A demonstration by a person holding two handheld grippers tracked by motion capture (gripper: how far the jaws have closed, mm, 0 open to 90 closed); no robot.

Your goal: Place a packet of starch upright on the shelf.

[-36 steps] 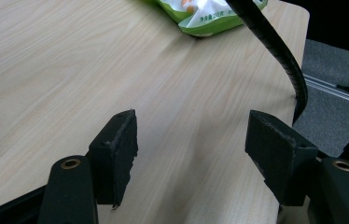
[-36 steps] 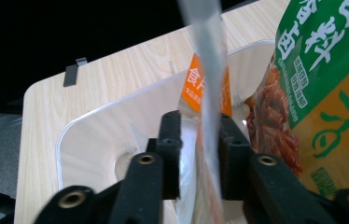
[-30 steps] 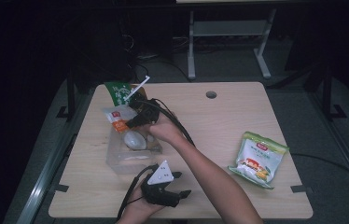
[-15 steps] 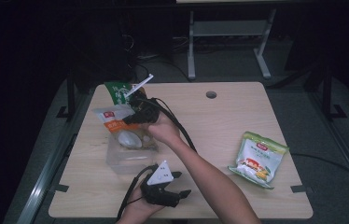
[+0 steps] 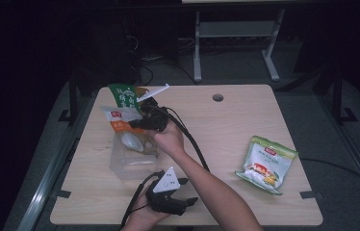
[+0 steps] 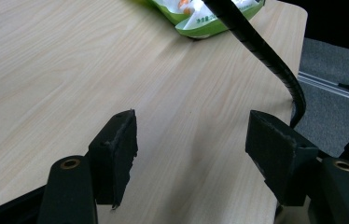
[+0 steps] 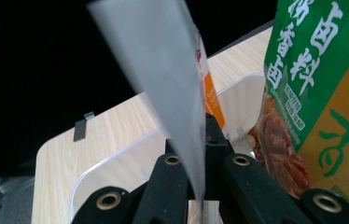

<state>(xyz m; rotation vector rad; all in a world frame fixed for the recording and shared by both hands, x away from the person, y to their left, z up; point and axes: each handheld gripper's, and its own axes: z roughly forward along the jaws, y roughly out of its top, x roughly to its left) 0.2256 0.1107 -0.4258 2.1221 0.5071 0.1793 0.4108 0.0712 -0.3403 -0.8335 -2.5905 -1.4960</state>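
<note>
The white and orange packet (image 5: 116,119) is pinched by its edge in my right tongs (image 5: 137,124), both jaws closed flat against the thin film, as my right gripper view shows with the packet (image 7: 163,70) rising straight up out of the closed jaws. From the high view the packet hangs over the far rim of the clear plastic box (image 5: 120,166), which stands on the table (image 5: 226,130) at about 9 o'clock from the centre. A pale rounded item (image 5: 132,141) lies inside the box; I cannot tell what it is. Just behind the packet, at 12 o'clock from the box, stands a green pouch (image 5: 124,97) with white lettering, upright and close against the held packet; my right gripper view shows the pouch (image 7: 322,84) just beside the box wall. My left tongs (image 5: 187,199) rest on the table near its front edge at 6 o'clock, jaws spread wide with nothing between them, bare wood showing between the pads in my left gripper view. A green snack bag (image 5: 266,162) lies flat at 3 o'clock, well apart from the box.
</note>
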